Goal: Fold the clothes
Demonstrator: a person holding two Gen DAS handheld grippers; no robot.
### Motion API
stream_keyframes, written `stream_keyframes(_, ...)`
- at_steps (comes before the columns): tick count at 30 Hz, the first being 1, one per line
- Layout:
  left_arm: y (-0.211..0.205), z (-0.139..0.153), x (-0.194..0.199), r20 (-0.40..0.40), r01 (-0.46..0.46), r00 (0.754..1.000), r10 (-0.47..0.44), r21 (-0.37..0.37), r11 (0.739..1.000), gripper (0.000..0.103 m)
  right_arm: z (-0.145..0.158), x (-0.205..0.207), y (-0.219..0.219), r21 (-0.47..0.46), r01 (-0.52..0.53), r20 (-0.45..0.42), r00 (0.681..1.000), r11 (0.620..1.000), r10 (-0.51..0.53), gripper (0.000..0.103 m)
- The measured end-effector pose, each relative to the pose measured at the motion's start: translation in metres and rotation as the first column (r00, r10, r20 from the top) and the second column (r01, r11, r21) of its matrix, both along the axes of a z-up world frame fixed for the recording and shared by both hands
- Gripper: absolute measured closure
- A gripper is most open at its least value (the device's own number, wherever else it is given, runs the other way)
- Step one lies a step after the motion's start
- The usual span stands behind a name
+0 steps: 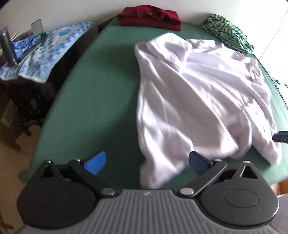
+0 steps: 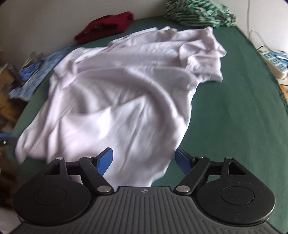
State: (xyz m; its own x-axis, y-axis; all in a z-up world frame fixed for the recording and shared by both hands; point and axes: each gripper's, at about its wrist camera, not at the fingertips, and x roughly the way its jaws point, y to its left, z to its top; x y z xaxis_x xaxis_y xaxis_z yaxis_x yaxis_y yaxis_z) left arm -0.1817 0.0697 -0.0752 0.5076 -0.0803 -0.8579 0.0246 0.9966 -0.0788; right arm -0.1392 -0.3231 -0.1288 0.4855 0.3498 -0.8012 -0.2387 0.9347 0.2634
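A rumpled white shirt (image 2: pixel 118 100) lies spread across the green desk (image 2: pixel 234 111), its hem toward me and one short sleeve (image 2: pixel 203 59) at the far right. My right tool (image 2: pixel 144 160) hangs over that hem with its blue fingers (image 2: pixel 105 161) wide apart, cloth beneath them but not pinched. My left tool (image 1: pixel 146 162) sits at the shirt's near left edge, equally wide, gripping nothing (one blue finger (image 1: pixel 198 162) just beside the fabric). Beyond the shirt, a folded dark red garment (image 1: pixel 149 17) rests at the desk's far edge, a green-and-white striped garment (image 1: pixel 226 32) bunched to its right. Left of the shirt, off the desk, lies a blue patterned cloth (image 1: pixel 52 48).
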Motion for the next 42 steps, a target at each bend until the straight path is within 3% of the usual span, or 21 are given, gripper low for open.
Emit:
stream_keyframes(3, -0.017, -0.013, -0.015, -0.004, -0.01, 1.0, 0.01, 0.015, 1.0, 0.004, -0.005, -0.026, -0.008, 0.047, -0.073, -0.009, 0.997, 0.996, 0.074, 0.022)
stream_keyframes(6, -0.038, -0.025, -0.008, 0.029, -0.013, 1.0, 0.01, 0.1, 0.995, 0.008, -0.008, -0.043, 0.003, 0.051, -0.134, 0.053, 0.99, 0.99, 0.131, 0.021)
stream_keyframes(9, -0.05, -0.03, 0.009, 0.043, 0.022, 0.999, -0.026, 0.091, 0.996, 0.029, -0.013, -0.049, 0.022, 0.006, -0.156, 0.138, 0.978, 0.988, 0.154, 0.019)
stream_keyframes(10, -0.052, -0.03, 0.015, 0.044, 0.037, 0.998, -0.04, 0.072, 0.997, 0.05, -0.015, -0.051, 0.028, -0.018, -0.154, 0.17, 0.973, 0.988, 0.154, 0.02)
stream_keyframes(11, -0.055, -0.029, 0.02, 0.046, 0.053, 0.997, -0.055, 0.054, 0.997, 0.074, -0.016, -0.05, 0.034, -0.053, -0.141, 0.194, 0.97, 0.989, 0.149, 0.029)
stream_keyframes(12, -0.056, -0.026, 0.024, 0.045, 0.07, 0.996, -0.073, 0.057, 0.996, 0.084, -0.015, -0.046, 0.037, -0.085, -0.126, 0.21, 0.967, 0.988, 0.141, 0.054)
stream_keyframes(14, -0.054, -0.012, 0.025, 0.063, 0.098, 0.993, -0.101, 0.054, 0.994, 0.09, -0.011, -0.038, 0.041, -0.127, -0.086, 0.236, 0.965, 0.988, 0.114, 0.09)
stream_keyframes(18, -0.032, 0.044, 0.001, 0.167, 0.175, 0.971, -0.173, 0.003, 0.985, 0.091, 0.034, -0.038, 0.002, -0.013, 0.083, 0.289, 0.954, 0.996, -0.075, 0.091)
stream_keyframes(20, -0.013, 0.076, -0.018, 0.211, 0.23, 0.952, -0.221, -0.019, 0.973, 0.091, 0.063, -0.046, -0.016, 0.026, 0.082, 0.293, 0.952, 0.996, -0.086, 0.091)
stream_keyframes(23, 0.014, 0.101, -0.039, 0.226, 0.302, 0.933, -0.28, -0.068, 0.951, 0.087, 0.091, -0.061, -0.028, 0.004, 0.05, 0.264, 0.963, 0.999, -0.049, 0.089)
stream_keyframes(25, 0.028, 0.091, -0.044, 0.181, 0.326, 0.933, -0.31, -0.063, 0.943, 0.073, 0.104, -0.07, -0.034, -0.017, 0.025, 0.227, 0.974, 1.0, -0.02, 0.074)
stream_keyframes(27, 0.037, 0.062, -0.043, 0.08, 0.321, 0.945, -0.316, -0.046, 0.946, 0.07, 0.091, -0.073, -0.029, -0.073, -0.007, 0.114, 0.993, 0.997, 0.016, 0.028)
stream_keyframes(28, 0.044, 0.044, -0.042, 0.017, 0.313, 0.95, -0.312, -0.048, 0.949, 0.069, 0.081, -0.076, -0.025, -0.123, 0.004, 0.075, 0.997, 0.992, 0.006, 0.027)
stream_keyframes(30, 0.055, 0.012, -0.046, -0.079, 0.304, 0.948, -0.307, -0.049, 0.951, 0.069, 0.06, -0.082, -0.018, -0.195, 0.035, 0.032, 0.999, 0.98, -0.029, 0.034)
stream_keyframes(33, 0.061, -0.008, -0.048, -0.078, 0.297, 0.951, -0.299, -0.029, 0.954, 0.057, 0.034, -0.09, -0.009, -0.209, 0.074, -0.009, 0.997, 0.975, -0.077, 0.032)
stream_keyframes(35, 0.061, -0.016, -0.045, -0.045, 0.291, 0.955, -0.292, -0.038, 0.956, 0.013, 0.02, -0.094, 0.0, -0.221, 0.082, -0.037, 0.995, 0.972, -0.092, 0.031)
stream_keyframes(36, 0.058, -0.02, -0.042, -0.025, 0.279, 0.96, -0.28, -0.037, 0.96, 0.009, 0.014, -0.094, 0.004, -0.231, 0.084, -0.036, 0.995, 0.969, -0.095, 0.03)
stream_keyframes(37, 0.052, -0.023, -0.038, -0.014, 0.281, 0.959, -0.282, -0.032, 0.959, 0.011, 0.008, -0.095, 0.008, -0.25, 0.097, -0.027, 0.994, 0.963, -0.107, 0.03)
stream_keyframes(40, 0.028, -0.035, -0.025, -0.024, 0.318, 0.947, -0.319, -0.02, 0.948, 0.04, -0.002, -0.094, 0.01, -0.271, 0.19, 0.018, 0.981, 0.944, -0.192, 0.035)
stream_keyframes(41, 0.021, -0.034, -0.025, -0.01, 0.331, 0.944, -0.331, 0.016, 0.944, 0.047, -0.003, -0.093, 0.008, -0.237, 0.214, 0.017, 0.976, 0.948, -0.216, 0.06)
stream_keyframes(42, 0.014, -0.033, -0.025, 0.005, 0.342, 0.939, -0.343, 0.051, 0.938, 0.049, 0.0, -0.092, 0.005, -0.195, 0.226, 0.001, 0.973, 0.955, -0.23, 0.098)
